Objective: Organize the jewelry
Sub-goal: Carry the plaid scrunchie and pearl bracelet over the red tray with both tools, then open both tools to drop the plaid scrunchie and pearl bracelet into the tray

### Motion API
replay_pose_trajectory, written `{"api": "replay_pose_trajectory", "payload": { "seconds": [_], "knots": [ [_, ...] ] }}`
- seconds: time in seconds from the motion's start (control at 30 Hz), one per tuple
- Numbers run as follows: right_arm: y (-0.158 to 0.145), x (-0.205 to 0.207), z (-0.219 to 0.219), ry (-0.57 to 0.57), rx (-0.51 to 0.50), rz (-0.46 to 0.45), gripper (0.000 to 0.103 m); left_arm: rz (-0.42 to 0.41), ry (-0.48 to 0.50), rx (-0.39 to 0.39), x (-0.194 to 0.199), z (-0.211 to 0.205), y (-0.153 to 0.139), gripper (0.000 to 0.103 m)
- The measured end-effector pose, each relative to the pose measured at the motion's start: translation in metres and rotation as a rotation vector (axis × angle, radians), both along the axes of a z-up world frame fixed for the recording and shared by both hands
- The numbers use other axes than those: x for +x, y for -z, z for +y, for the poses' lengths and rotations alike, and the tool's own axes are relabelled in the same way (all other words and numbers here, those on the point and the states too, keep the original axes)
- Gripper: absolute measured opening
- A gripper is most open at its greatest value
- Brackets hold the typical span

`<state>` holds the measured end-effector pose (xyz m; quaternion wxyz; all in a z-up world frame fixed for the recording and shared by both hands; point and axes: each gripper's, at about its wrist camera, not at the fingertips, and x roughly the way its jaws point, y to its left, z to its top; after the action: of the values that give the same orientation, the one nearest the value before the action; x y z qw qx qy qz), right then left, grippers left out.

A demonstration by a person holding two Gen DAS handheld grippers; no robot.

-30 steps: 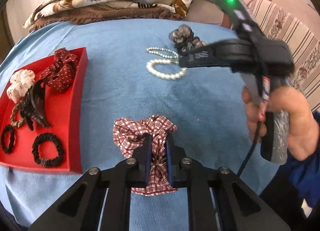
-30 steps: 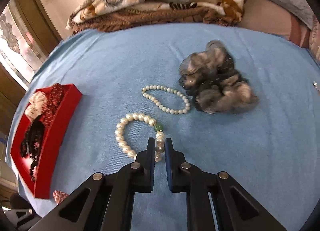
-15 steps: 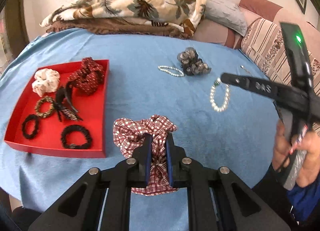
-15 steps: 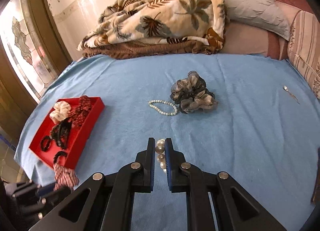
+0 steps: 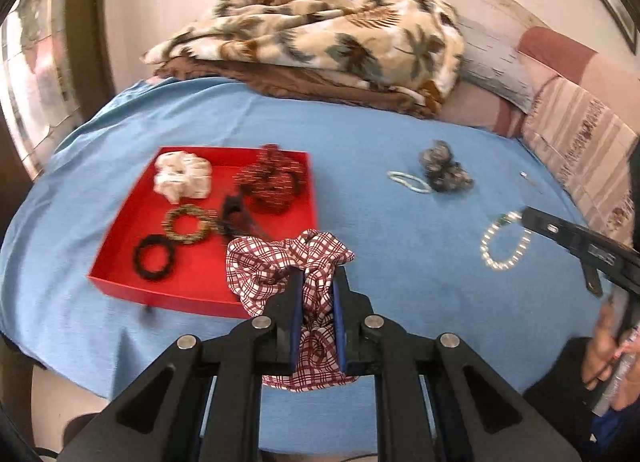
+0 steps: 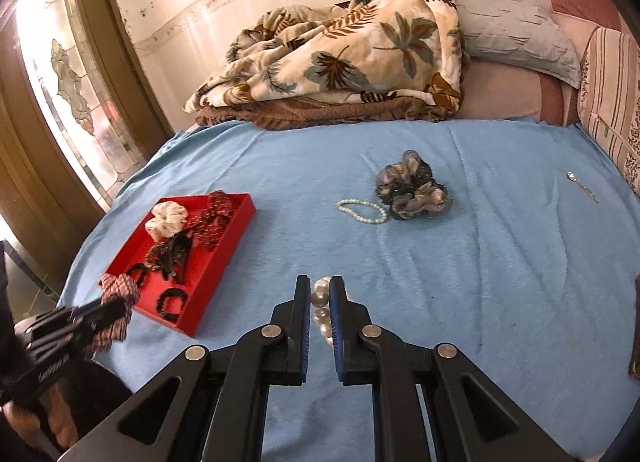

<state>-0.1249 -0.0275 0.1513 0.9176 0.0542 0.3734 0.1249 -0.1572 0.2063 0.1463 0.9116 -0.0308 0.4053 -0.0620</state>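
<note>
The left gripper (image 5: 316, 302) pinched a checked scrunchie (image 5: 288, 258) beside the red tray (image 5: 192, 294) at lower left, evidently to deposit it. The right gripper (image 6: 319, 316) clamped a pearl bracelet (image 6: 322, 310), dangling clear of the bed (image 6: 480, 262), likely tray-bound.

No text, label or number is readable; the raised lettering on the black gripper bodies is blurred.
</note>
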Motion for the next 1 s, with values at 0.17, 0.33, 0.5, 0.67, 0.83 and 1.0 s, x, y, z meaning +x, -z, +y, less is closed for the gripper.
{"api": "replay_pose_trajectory", "payload": {
  "seconds": [0.17, 0.33, 0.5, 0.67, 0.83, 1.0],
  "knots": [
    [-0.011, -0.004, 0.02, -0.034, -0.021, -0.016, 0.01, 0.022, -0.081, -0.051, 0.026, 0.049, 0.008, 0.013],
    [-0.021, 0.004, 0.051, -0.071, -0.026, -0.013, 0.01, 0.056, -0.149, -0.142, 0.064, 0.095, 0.02, 0.013],
    [-0.021, 0.021, 0.085, -0.108, -0.022, 0.016, 0.01, 0.078, -0.195, -0.226, 0.098, 0.125, 0.031, 0.013],
    [-0.011, 0.039, 0.127, -0.175, 0.015, 0.069, 0.01, 0.092, -0.211, -0.309, 0.108, 0.15, 0.046, 0.013],
    [0.001, 0.042, 0.174, -0.27, 0.023, 0.095, 0.011, 0.091, -0.187, -0.295, 0.112, 0.158, 0.051, 0.013],
    [0.012, 0.051, 0.217, -0.361, 0.039, 0.118, 0.011, 0.077, -0.232, -0.319, 0.129, 0.175, 0.054, 0.013]
  ]
}}
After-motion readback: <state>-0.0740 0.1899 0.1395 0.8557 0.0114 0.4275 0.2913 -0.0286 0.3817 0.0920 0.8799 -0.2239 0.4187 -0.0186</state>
